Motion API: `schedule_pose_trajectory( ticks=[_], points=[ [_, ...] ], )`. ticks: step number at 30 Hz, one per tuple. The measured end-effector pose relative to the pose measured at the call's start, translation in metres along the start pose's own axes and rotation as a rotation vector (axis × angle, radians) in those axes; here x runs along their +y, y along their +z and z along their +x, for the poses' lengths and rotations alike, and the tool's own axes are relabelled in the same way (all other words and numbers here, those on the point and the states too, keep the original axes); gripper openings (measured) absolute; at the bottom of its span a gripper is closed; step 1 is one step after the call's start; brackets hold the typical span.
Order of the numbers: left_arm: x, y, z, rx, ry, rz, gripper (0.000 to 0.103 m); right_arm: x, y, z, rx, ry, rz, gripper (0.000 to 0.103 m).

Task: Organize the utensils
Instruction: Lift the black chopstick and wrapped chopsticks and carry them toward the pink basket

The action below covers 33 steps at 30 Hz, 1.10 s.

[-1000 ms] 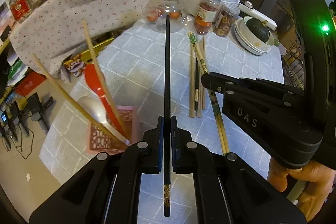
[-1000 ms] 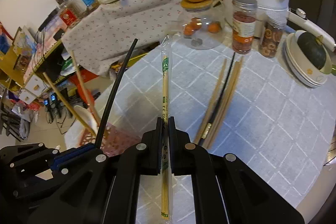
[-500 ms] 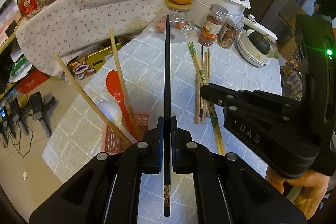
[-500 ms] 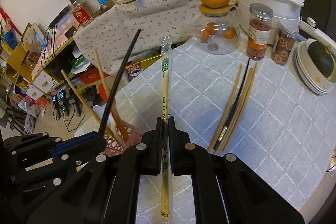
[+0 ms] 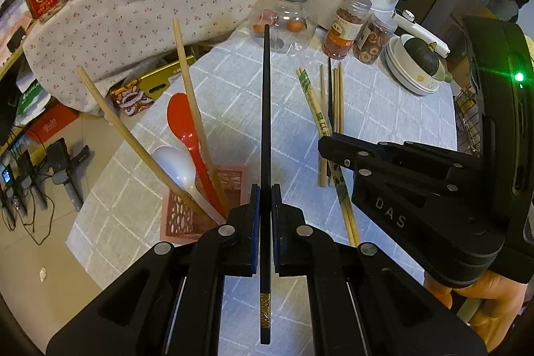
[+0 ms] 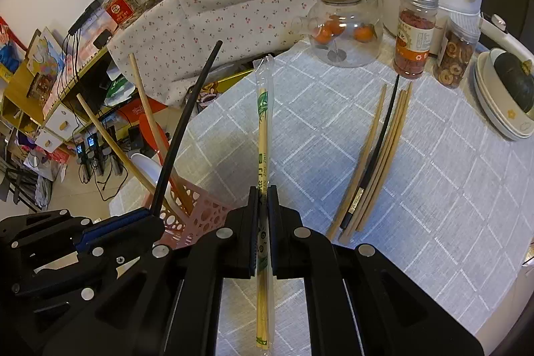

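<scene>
Left claw (image 5: 265,202) is clamped on a black chopstick (image 5: 265,109), jaws pinched tight on the shaft, gold-banded end hanging back toward me and the tip aimed out across the worktop (image 5: 233,109). Just below and left of it sits the pink perforated holder (image 5: 200,206) at the worktop's near edge, and that's where I judge this stick goes. To do it well I'd tip the claw so the stick points down into the holder's mouth, steer it into the free side away from what already leans there, and only part the jaws once the low end is inside the rim. Knock those leaning sticks and the light holder could tip off the edge.

Count in the holder: two bare wooden chopsticks (image 5: 192,109), one red spoon (image 5: 185,125), one white spoon (image 5: 175,164).

Moving right, on the cloth lies a loose bundle (image 6: 377,162): I make it one black chopstick among about four wooden ones, though they overlap, so I'm not certain.

Right claw (image 6: 263,206) is clamped on one wrapped pair of bamboo chopsticks (image 6: 263,129), held mid-length above the worktop. I'd keep it clear while the left one drops first.
</scene>
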<state>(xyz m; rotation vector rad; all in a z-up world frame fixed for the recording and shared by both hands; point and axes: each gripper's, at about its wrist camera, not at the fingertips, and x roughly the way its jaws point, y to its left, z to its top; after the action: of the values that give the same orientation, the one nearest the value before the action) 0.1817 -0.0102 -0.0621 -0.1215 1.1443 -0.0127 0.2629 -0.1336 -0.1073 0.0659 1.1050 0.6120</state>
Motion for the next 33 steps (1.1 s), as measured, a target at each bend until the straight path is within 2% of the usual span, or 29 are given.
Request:
schedule_pose_trajectory(
  ticks=[8,17,22,33],
  points=[
    [0.002,0.005,-0.008,-0.025,-0.011,-0.013,0.005,0.006,0.001,-0.01,-0.027,0.015,-0.006,0.005],
    [0.028,0.022,-0.018,-0.179,-0.045,-0.069,0.005,0.034,0.003,-0.026,-0.118,0.071,-0.048,0.006],
    [0.044,0.025,-0.013,-0.229,-0.05,-0.096,0.005,0.046,0.006,-0.031,-0.176,0.091,-0.05,0.006],
    [0.066,0.023,0.0,-0.344,-0.072,-0.123,0.005,0.05,0.005,-0.013,-0.219,0.121,0.002,0.006]
  ],
)
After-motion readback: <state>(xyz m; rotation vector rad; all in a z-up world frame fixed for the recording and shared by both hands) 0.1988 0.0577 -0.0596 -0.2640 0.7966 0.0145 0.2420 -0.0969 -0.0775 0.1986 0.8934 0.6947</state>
